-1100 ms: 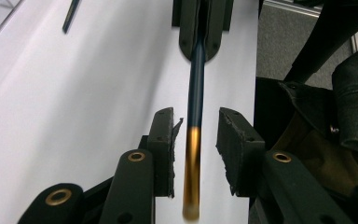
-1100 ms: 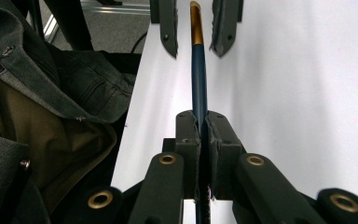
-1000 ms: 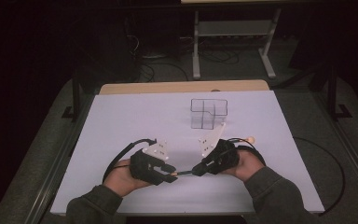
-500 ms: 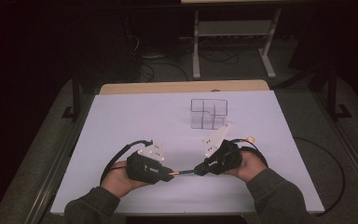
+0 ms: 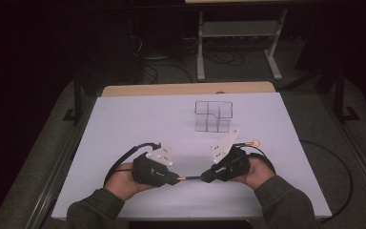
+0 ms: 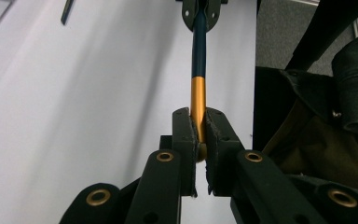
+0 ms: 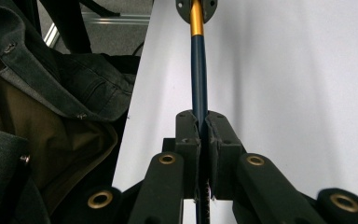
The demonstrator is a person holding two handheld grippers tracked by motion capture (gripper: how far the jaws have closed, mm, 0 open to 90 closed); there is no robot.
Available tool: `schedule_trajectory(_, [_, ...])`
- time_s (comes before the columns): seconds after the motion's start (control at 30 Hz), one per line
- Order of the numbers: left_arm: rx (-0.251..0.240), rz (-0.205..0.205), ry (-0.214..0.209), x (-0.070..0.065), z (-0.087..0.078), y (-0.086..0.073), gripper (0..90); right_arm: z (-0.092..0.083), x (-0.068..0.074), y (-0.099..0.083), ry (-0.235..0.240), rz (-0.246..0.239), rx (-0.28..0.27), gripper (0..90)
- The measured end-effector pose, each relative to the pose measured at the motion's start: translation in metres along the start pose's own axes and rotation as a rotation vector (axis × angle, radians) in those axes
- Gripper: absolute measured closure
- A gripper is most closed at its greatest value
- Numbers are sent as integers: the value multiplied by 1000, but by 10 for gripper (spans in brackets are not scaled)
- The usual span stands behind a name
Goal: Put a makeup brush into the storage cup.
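Note:
A thin rod, gold at one end and dark blue along the rest [image 5: 190, 178], hangs level just above the white table sheet [image 5: 138, 124] near its front edge. My left gripper [image 5: 175, 179] is shut on the gold end [image 6: 198, 88]; its jaws have just been closing with the rod between them, and the pads [image 6: 186, 135] now press on it. Facing it, my right gripper [image 5: 205, 178] is shut on the dark blue end [image 7: 199, 70]. The left gripper view looks past the left gripper [image 6: 199, 128] to the right gripper's tips [image 6: 199, 9]. The right gripper [image 7: 202, 128] likewise faces the left one [image 7: 196, 7].
A clear plastic box with several compartments [image 5: 213, 116] stands on the sheet beyond the right hand. A small tan-tipped stick [image 5: 253, 142] lies by the right gripper. Black cables [image 5: 124, 157] trail from both grippers. A metal rack [image 5: 238, 28] stands on the floor behind the table.
The left gripper's jaws, apart a second ago, have closed onto the rod's gold end. Both hands have stayed nearly in place.

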State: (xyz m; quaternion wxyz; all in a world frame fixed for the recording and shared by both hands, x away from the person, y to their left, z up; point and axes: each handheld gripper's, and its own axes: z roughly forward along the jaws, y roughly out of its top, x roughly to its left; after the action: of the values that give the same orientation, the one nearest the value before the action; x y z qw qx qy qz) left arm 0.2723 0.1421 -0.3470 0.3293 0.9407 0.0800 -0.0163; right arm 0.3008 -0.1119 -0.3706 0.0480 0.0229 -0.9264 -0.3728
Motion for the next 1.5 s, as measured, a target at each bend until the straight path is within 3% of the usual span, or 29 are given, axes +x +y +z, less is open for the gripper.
schedule_trajectory(0.53, [-17,4,-2,-2,-8,7,838,3,-1,-1,10,-1,-6,836])
schedule_trajectory(1.1, [15,7,9,-4,-17,24,842,20,-1,5,6,-16,47,826])
schedule_trajectory(1.33, [39,19,11,-5,-15,30,843,15,-2,14,-7,22,26,687])
schedule_trajectory(1.5, [66,31,12,-4,-11,33,843,11,0,27,-7,11,6,699])
